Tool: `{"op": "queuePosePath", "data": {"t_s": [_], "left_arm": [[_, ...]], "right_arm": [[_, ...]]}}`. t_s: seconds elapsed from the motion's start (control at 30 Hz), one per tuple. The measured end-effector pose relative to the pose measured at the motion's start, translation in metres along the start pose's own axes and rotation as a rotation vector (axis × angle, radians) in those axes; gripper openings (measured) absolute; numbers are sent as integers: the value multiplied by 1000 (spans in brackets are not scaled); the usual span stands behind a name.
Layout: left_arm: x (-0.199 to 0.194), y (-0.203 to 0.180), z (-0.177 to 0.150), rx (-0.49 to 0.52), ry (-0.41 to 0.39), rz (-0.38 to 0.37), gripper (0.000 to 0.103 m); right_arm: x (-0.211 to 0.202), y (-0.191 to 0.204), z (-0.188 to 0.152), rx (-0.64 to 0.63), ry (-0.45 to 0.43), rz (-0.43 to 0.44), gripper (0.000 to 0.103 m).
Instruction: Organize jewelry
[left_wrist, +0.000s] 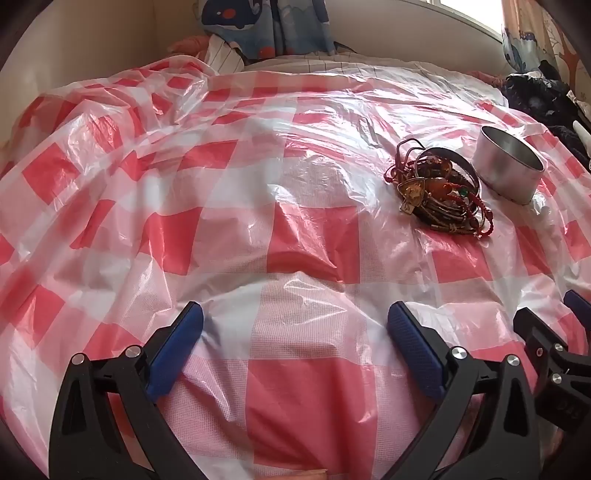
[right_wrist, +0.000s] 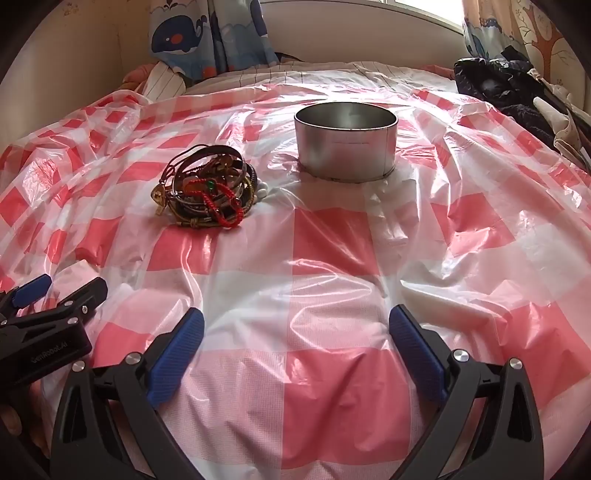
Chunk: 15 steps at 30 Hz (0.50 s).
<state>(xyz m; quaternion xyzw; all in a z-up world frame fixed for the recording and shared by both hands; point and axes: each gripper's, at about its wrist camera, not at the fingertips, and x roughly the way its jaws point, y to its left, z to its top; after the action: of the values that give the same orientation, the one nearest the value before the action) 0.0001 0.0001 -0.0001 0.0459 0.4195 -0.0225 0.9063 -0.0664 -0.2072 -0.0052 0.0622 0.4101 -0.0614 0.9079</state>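
Note:
A tangled pile of jewelry (left_wrist: 439, 190), bangles, red cords and a gold pendant, lies on the red and white checked plastic sheet (left_wrist: 221, 206). It also shows in the right wrist view (right_wrist: 208, 190). A round silver tin (left_wrist: 508, 164) stands open just right of the pile; in the right wrist view the tin (right_wrist: 345, 146) is straight ahead. My left gripper (left_wrist: 295, 325) is open and empty, well short and left of the pile. My right gripper (right_wrist: 295, 328) is open and empty, short of the tin.
The right gripper shows at the left wrist view's right edge (left_wrist: 554, 332); the left gripper shows at the right wrist view's left edge (right_wrist: 44, 295). Dark clothes (right_wrist: 509, 96) lie at the back right. Whale-print curtains (right_wrist: 207, 37) hang behind, by a window.

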Motion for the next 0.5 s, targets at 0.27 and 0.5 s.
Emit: {"op": "queuePosePath", "data": {"t_s": [0.27,0.5], "left_arm": [[1,1,0,-10,7,-4,97],[1,0,0,-5,7,2,97]], "right_arm": [[1,-1,1,10,3,13,96],[0,4,-1,8,4,9,96]]}}
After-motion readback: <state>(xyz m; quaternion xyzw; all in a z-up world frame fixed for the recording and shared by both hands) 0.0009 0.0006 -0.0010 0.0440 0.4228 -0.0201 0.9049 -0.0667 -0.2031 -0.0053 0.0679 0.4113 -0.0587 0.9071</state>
